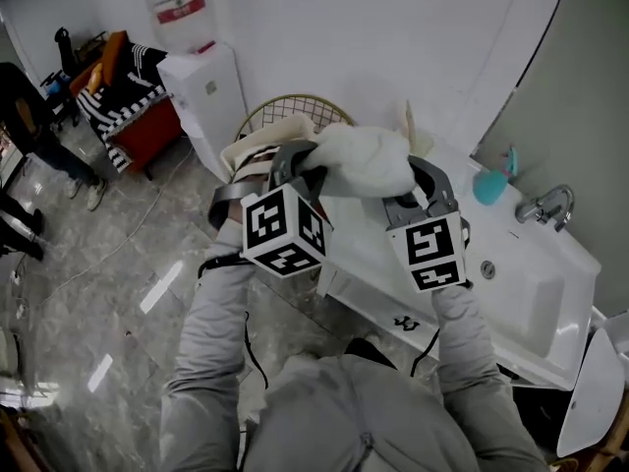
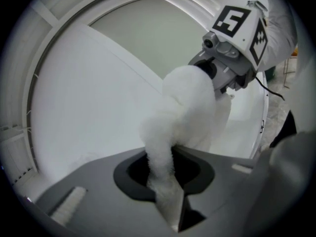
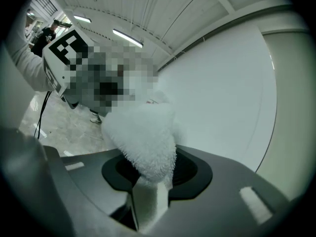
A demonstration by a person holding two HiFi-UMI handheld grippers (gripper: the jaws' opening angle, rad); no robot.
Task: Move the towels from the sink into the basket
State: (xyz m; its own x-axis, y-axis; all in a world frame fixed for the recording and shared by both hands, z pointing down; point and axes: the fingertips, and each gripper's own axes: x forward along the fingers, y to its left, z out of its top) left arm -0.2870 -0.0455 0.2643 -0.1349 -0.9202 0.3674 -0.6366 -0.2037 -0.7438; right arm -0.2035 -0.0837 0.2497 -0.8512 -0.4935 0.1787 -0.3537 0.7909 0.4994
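Observation:
A white towel (image 1: 366, 160) hangs in the air between my two grippers, bunched up above the counter's left end. My left gripper (image 1: 298, 162) is shut on the towel's left part. In the left gripper view the towel (image 2: 187, 107) runs down into the closed jaws of that gripper (image 2: 170, 201). My right gripper (image 1: 418, 182) is shut on the towel's right part, and the right gripper view shows the fluffy towel (image 3: 143, 137) pinched in the jaws of that gripper (image 3: 148, 201). The wire basket (image 1: 285, 109) with a cloth liner stands just behind the towel. The white sink (image 1: 550, 298) lies to the right.
A faucet (image 1: 548, 205) and a teal object (image 1: 491, 180) sit at the sink's back edge. A white water dispenser (image 1: 208, 91) stands left of the basket. A red chair with striped cloth (image 1: 133, 96) and a person's legs (image 1: 39, 126) are at the far left on the tiled floor.

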